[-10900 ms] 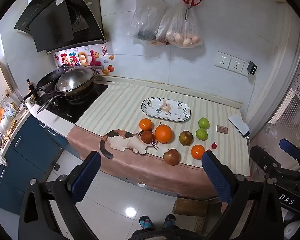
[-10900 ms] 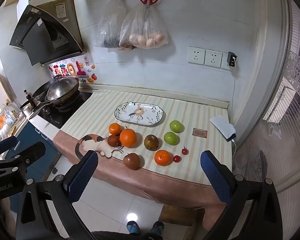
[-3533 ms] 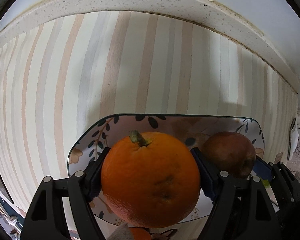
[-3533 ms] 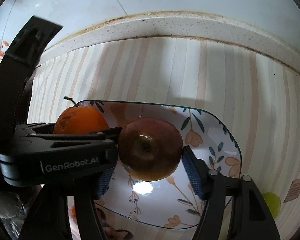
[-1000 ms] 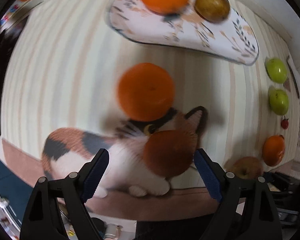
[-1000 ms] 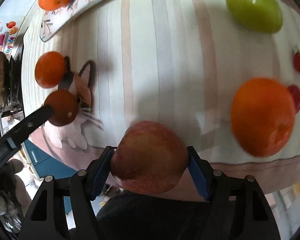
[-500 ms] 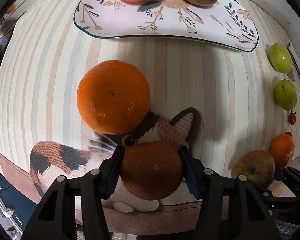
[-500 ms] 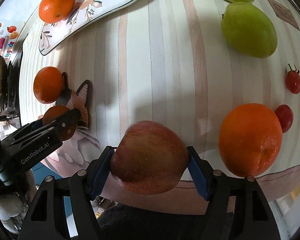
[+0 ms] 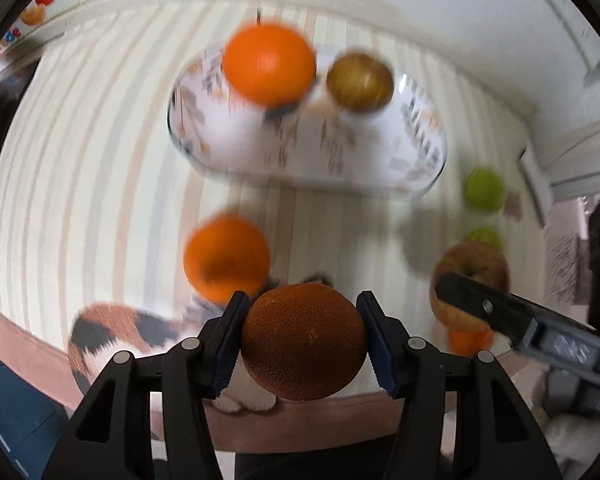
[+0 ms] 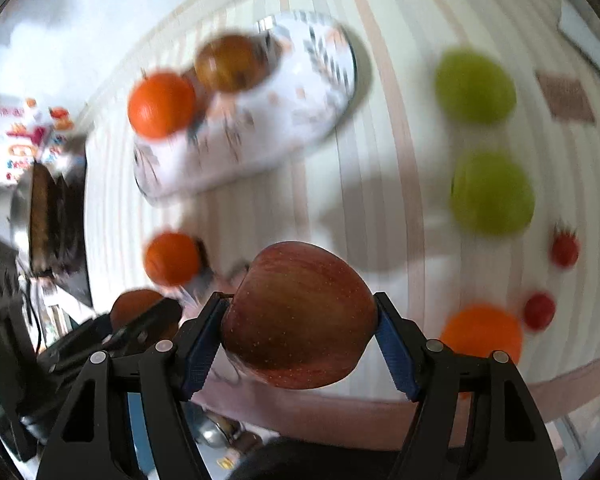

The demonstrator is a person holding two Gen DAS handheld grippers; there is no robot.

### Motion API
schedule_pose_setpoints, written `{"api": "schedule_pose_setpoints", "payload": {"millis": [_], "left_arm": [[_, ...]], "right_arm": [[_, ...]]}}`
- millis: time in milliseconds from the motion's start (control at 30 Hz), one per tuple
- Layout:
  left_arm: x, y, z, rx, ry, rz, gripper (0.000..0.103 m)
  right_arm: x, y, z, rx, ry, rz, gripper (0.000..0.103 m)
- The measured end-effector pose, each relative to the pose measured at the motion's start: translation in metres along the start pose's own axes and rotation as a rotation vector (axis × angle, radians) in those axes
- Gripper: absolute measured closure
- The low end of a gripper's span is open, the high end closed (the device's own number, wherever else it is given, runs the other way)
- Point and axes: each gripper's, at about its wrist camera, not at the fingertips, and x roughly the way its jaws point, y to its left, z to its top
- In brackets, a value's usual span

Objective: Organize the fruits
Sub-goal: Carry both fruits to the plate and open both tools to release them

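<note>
Jaws clamped on both sides: our left gripper (image 9: pixel 303 343) pinches a rough dark-orange fruit (image 9: pixel 304 342), and our right gripper (image 10: pixel 300 340) squeezes a red apple (image 10: pixel 299 315). Both fruits hang over the striped counter's (image 9: pixel 100 160) front edge. Just beyond sits a small orange (image 9: pixel 227 259) by the cat mat (image 9: pixel 112 328). Farther back, the floral plate (image 9: pixel 380 160) carries a big orange (image 9: pixel 269 65) and a brownish apple (image 9: pixel 359 82). Two green fruits (image 10: pixel 492 193) lie off right.

Brown-orange pitted fruit (image 9: pixel 304 342) between blue pads (image 9: pixel 230 344); red, yellow-streaked apple (image 10: pixel 300 316) between blue pads (image 10: pixel 202 354); ahead, white floral plate (image 9: pixel 300 152) on pastel-striped cloth (image 9: pixel 80 160); green fruits (image 10: pixel 492 194) right.
</note>
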Motion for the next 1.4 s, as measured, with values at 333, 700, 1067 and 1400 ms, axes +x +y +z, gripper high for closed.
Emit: {"api": "schedule_pose_setpoints", "payload": {"millis": [333,700,1067,1400], "left_arm": [[0.012,0.030,0.102,0.026,-0.015,0.118,0.050],[0.065,0.056,0.127,-0.045,0.125,0.069,0.050],[0.072,0.068,0.120,-0.084,0.156,0.063,0.048],[0.033,0.062,0.115,-0.097,0.065,0.055,0.033]], "right_arm": [[0.008,0.035,0.110,-0.106,-0.087,-0.120,0.029],[0.058,0.051,0.114,-0.123,0.011,-0.099,0.028],[0.076,0.053,0.107,-0.125,0.061,-0.051,0.022],[0.036,0.054,0.098,-0.186,0.011,-0.134,0.010]]}}
